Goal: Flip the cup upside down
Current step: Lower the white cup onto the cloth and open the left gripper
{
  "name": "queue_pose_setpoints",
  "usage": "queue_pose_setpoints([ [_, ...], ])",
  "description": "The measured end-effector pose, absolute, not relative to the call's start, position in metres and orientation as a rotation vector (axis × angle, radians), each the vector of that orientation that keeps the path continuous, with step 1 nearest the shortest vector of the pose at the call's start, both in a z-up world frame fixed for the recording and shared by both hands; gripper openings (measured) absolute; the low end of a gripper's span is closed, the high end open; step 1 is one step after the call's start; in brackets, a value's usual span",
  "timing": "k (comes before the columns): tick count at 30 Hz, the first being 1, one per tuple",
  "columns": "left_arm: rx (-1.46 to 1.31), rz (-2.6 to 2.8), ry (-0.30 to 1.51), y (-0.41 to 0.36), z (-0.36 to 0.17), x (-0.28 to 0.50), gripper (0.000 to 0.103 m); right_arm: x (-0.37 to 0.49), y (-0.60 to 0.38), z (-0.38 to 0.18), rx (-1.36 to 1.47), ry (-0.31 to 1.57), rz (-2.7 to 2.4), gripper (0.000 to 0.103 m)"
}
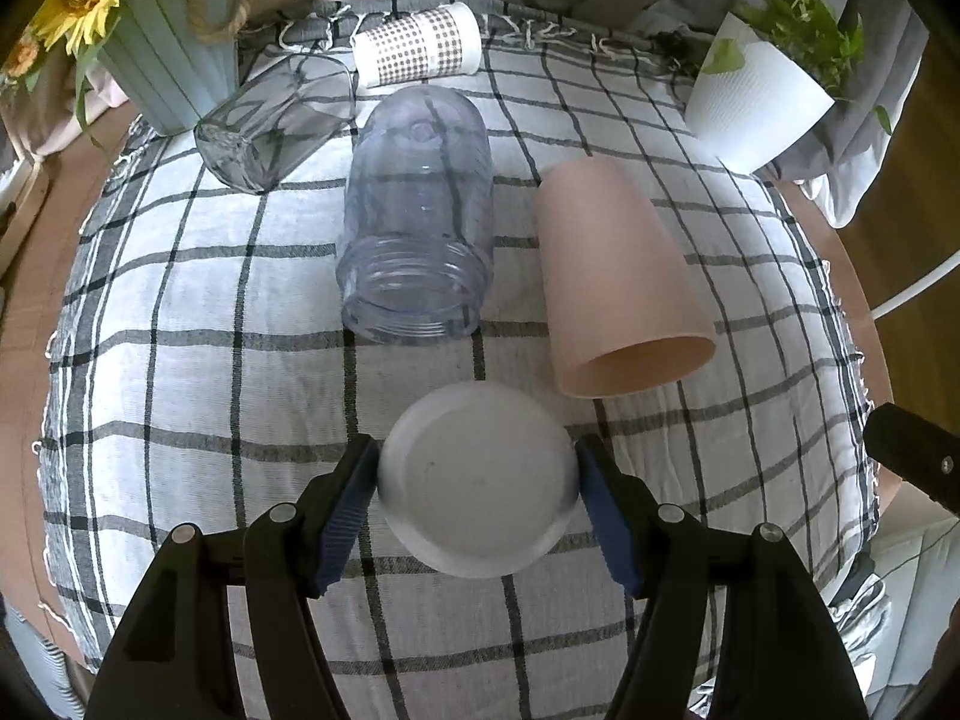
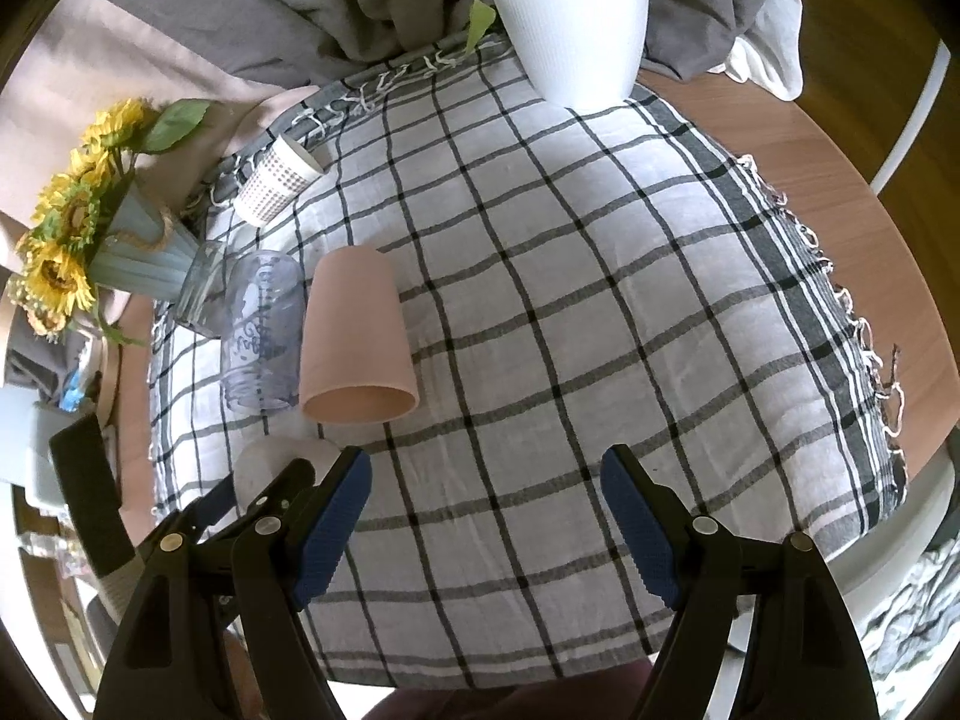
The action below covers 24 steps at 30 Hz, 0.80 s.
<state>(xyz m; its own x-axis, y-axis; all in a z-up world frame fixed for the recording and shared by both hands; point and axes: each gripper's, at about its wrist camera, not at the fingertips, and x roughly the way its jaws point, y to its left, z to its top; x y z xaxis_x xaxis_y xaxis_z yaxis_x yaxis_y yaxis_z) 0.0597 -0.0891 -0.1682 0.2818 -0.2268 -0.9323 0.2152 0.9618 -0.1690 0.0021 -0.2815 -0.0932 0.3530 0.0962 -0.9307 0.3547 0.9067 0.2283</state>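
My left gripper is shut on a white cup, its flat base facing the camera, held just over the checked cloth. The white cup shows partly in the right wrist view, behind my left gripper's fingers. My right gripper is open and empty above the cloth's near part. A pink cup lies on its side to the right of a clear plastic jar, also on its side. Both show in the right wrist view, pink cup and jar.
A clear glass and a dotted white cup lie on their sides at the back. A sunflower vase stands back left, a white plant pot back right. The cloth covers a round wooden table.
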Motion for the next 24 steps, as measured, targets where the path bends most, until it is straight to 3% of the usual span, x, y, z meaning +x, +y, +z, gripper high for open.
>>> queue_pose_setpoints([
  [4, 0.025, -0.29, 1.253, -0.093, -0.167, 0.06, 0.071, 0.002, -0.283, -0.093, 0.432, 1.208, -0.178, 0.079],
  [6, 0.032, -0.283, 1.247, -0.093, -0.166, 0.06, 0.083, 0.001, -0.283, -0.09, 0.433, 1.201, -0.175, 0.079],
  [13, -0.021, -0.301, 1.227, -0.083, -0.146, 0.052, 0.085, -0.003, -0.28, -0.076, 0.418, 1.159, -0.18, 0.083],
  [17, -0.047, -0.256, 1.179, -0.07, -0.121, 0.035, 0.096, -0.009, -0.276, -0.061, 0.407, 1.123, -0.17, 0.084],
  [24, 0.013, -0.091, 1.079, -0.042, -0.087, 0.004, 0.102, -0.024, -0.257, -0.033, 0.342, 1.043, -0.129, 0.093],
])
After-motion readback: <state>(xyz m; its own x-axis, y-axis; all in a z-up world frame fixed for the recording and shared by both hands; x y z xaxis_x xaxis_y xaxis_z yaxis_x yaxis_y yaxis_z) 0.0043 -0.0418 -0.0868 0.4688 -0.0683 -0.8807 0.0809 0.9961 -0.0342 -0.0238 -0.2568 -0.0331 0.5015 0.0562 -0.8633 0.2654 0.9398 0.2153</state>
